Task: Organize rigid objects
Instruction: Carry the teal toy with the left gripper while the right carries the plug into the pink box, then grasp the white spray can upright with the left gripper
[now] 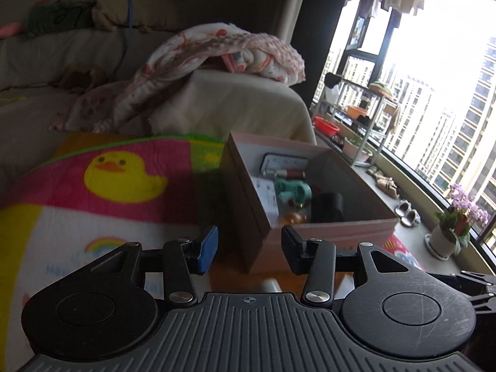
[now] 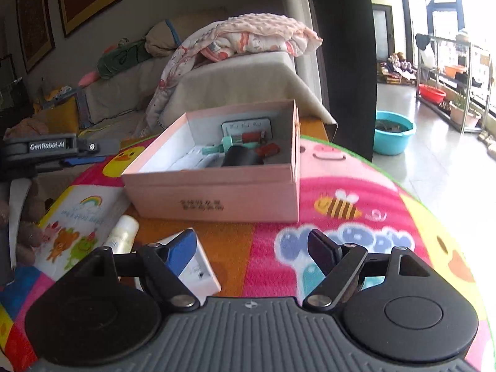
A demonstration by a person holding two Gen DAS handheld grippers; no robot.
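Observation:
An open pink cardboard box (image 2: 217, 195) stands on a bright cartoon play mat (image 2: 356, 186). Inside lie a black cylinder (image 2: 240, 158), a teal toy (image 1: 293, 190), red pieces (image 2: 269, 149) and a white case (image 1: 285, 161). My left gripper (image 1: 248, 249) is open and empty in front of the box's near corner (image 1: 248, 217). My right gripper (image 2: 252, 248) is open over the mat, short of the box, with nothing between its fingers. A small white box (image 2: 198, 269) lies just behind its left, blue-padded finger. Beside that lies a white bottle (image 2: 122, 232).
A picture book (image 2: 74, 226) lies left of the bottle, with a person's hand (image 2: 28, 217) next to it. A sofa with a pink blanket (image 2: 248, 37) stands behind the mat. A teal basin (image 2: 393, 131), a red basin (image 2: 432, 93), a rack and a potted flower (image 1: 449, 232) stand toward the window.

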